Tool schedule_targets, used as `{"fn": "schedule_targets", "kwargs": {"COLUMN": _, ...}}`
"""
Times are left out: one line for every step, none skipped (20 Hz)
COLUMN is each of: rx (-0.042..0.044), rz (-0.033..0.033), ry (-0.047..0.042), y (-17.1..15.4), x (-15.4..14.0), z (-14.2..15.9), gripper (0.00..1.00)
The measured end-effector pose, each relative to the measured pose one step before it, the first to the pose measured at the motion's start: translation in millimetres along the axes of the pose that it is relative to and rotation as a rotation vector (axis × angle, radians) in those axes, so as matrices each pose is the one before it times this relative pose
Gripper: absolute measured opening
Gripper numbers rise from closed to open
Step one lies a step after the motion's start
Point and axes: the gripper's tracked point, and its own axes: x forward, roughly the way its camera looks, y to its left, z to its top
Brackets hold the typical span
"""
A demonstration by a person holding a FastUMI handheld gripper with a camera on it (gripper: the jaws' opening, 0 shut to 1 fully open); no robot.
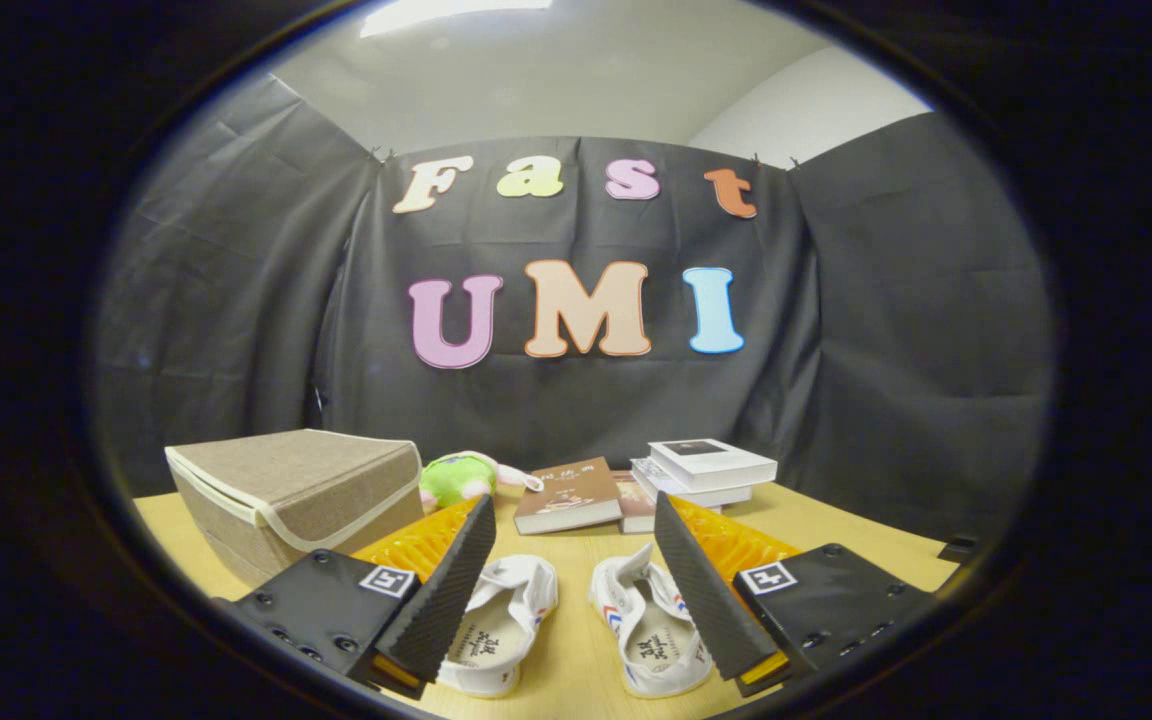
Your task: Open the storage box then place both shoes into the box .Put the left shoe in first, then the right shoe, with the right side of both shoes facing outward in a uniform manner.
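The gripper (576, 520) hangs above the near part of a wooden surface (836, 520), its fingers (451, 590) spread wide apart and holding nothing. Between them, on the surface near its front edge, lie two white shoes side by side with a strip of bare wood between them, both with their openings turned up so the printed insoles show. The left shoe (496, 625) lies just beside the left finger, which covers part of its side; the right shoe (648, 625) (it has red and blue stripes on its side) lies just beside the right finger and is partly hidden by it.

The storage box (301, 495), a brown fabric one with pale trim along its edges, sits toward the left edge of the surface, beyond the left finger. Its lid is down, closed over the top.

Along the far edge of the surface, in front of the black cloth wall, a green stuffed toy (456, 480) lies just to the right of the box. Next to it a brown book (568, 495) lies flat, and to its right a small stack of white books (708, 468) sits with another book partly tucked beneath them. A small dark object (958, 548) rests at the far right corner of the surface, too small to make out.
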Motion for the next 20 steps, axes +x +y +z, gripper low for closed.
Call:
{"fn": "schedule_targets", "kwargs": {"rx": 0.00047, "rz": -0.00092, "ry": -0.00079, "y": 0.03, "x": 0.24, "z": 0.34, "gripper": 1.00}}
{"fn": "schedule_targets", "kwargs": {"rx": 0.00024, "rz": -0.00047, "ry": -0.00049, "y": -0.76, "x": -0.15, "z": 0.18, "gripper": 1.00}}
{"fn": "schedule_targets", "kwargs": {"rx": 0.00047, "rz": 0.00000, "ry": 0.00007, "y": -0.35, "x": 0.13, "z": 0.50, "gripper": 1.00}}
{"fn": "schedule_targets", "kwargs": {"rx": 0.00036, "rz": -0.00043, "ry": 0.00003, "y": 0.37, "x": 0.10, "z": -0.06, "gripper": 1.00}}
{"fn": "schedule_targets", "kwargs": {"rx": -0.00002, "rz": -0.00014, "ry": 0.00059, "y": 0.03, "x": 0.19, "z": 0.29, "gripper": 1.00}}
{"fn": "schedule_targets", "kwargs": {"rx": -0.00034, "rz": -0.00016, "ry": 0.00033, "y": -0.27, "x": -0.33, "z": -0.88, "gripper": 1.00}}
{"fn": "schedule_targets", "kwargs": {"rx": 0.00004, "rz": -0.00046, "ry": 0.00032, "y": -0.52, "x": -0.07, "z": 0.12, "gripper": 1.00}}
{"fn": "schedule_targets", "kwargs": {"rx": -0.00024, "rz": -0.00030, "ry": 0.00005, "y": -0.04, "x": -0.39, "z": -0.05, "gripper": 1.00}}
{"fn": "schedule_targets", "kwargs": {"rx": -0.00056, "rz": -0.00001, "ry": 0.00096, "y": 0.33, "x": -0.18, "z": 0.09, "gripper": 1.00}}
{"fn": "schedule_targets", "kwargs": {"rx": -0.00076, "rz": 0.00056, "ry": 0.00058, "y": 0.45, "x": 0.00, "z": -1.03, "gripper": 1.00}}
{"fn": "schedule_targets", "kwargs": {"rx": -0.00068, "rz": 0.00077, "ry": -0.00018, "y": 0.18, "x": -0.16, "z": 0.36, "gripper": 1.00}}
{"fn": "schedule_targets", "kwargs": {"rx": -0.00073, "rz": 0.00109, "ry": -0.00033, "y": 0.86, "x": 0.76, "z": -0.30, "gripper": 1.00}}
{"fn": "schedule_targets", "kwargs": {"rx": -0.00012, "rz": 0.00109, "ry": -0.00058, "y": 0.79, "x": -0.14, "z": 0.16, "gripper": 1.00}}
{"fn": "schedule_targets", "kwargs": {"rx": 0.00029, "rz": 0.00136, "ry": -0.00076, "y": 0.07, "x": -0.88, "z": -0.19, "gripper": 1.00}}
{"fn": "schedule_targets", "kwargs": {"rx": 0.00039, "rz": 0.00075, "ry": -0.00136, "y": 0.77, "x": -0.27, "z": 0.65, "gripper": 1.00}}
{"fn": "schedule_targets", "kwargs": {"rx": 0.00080, "rz": 0.00029, "ry": -0.00213, "y": -0.04, "x": -0.22, "z": 0.48, "gripper": 1.00}}
{"fn": "schedule_targets", "kwargs": {"rx": 0.00272, "rz": 0.00512, "ry": -0.00271, "y": 1.38, "x": 0.12, "z": 1.05, "gripper": 1.00}}
{"fn": "schedule_targets", "kwargs": {"rx": 0.00754, "rz": 0.01103, "ry": -0.00480, "y": 2.64, "x": -1.43, "z": 0.84, "gripper": 1.00}}
{"fn": "schedule_targets", "kwargs": {"rx": 0.01220, "rz": 0.01403, "ry": -0.00857, "y": 3.52, "x": -0.89, "z": 3.38, "gripper": 1.00}}
{"fn": "schedule_targets", "kwargs": {"rx": 0.01855, "rz": 0.01797, "ry": -0.01069, "y": 4.52, "x": -0.79, "z": 3.31, "gripper": 1.00}}
